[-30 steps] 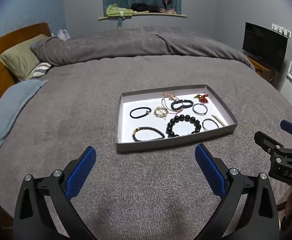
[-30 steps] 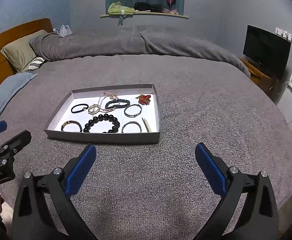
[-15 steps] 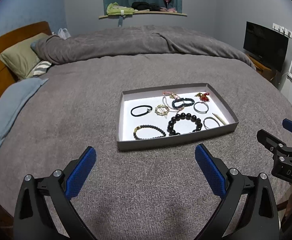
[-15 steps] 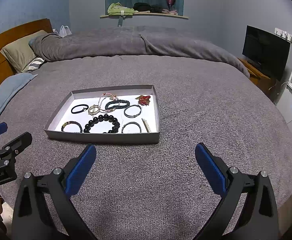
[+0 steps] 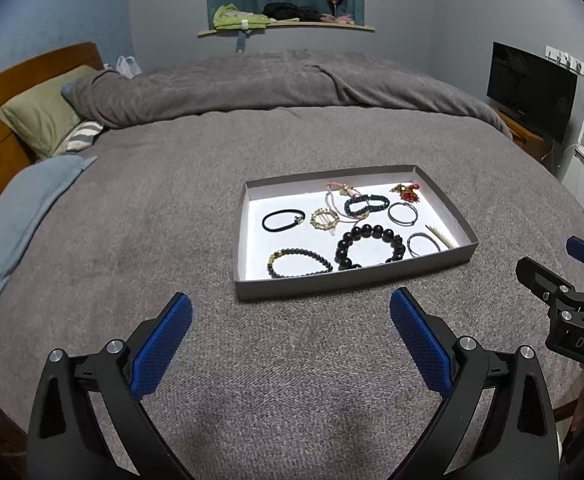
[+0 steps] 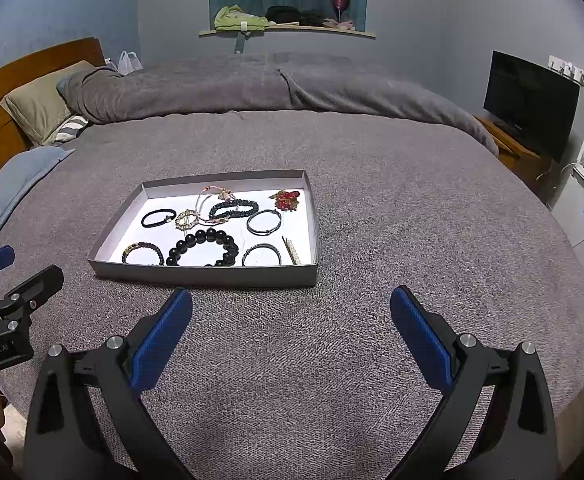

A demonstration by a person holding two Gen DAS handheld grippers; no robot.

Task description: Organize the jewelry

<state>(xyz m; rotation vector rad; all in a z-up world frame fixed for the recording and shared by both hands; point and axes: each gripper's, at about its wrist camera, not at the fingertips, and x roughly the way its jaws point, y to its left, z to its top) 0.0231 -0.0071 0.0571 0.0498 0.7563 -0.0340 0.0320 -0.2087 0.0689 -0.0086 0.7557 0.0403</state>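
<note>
From the left wrist camera, the left gripper hangs above the grey blanket with its blue-padded fingers spread wide and nothing between them. Ahead of it, well apart, a shallow grey tray lies on the blanket and holds the jewelry. Inside are a black hair tie, a large black bead bracelet, a small dark bead bracelet, a dark braided bracelet, two thin metal bangles and a red ornament in the far right corner. The right gripper shows at the right edge.

From the right wrist camera, the right gripper is also spread wide and empty, over bare blanket. The tray sits ahead and to its left. A pearl hairpin lies by the tray's right wall. The left gripper enters at the left edge.
</note>
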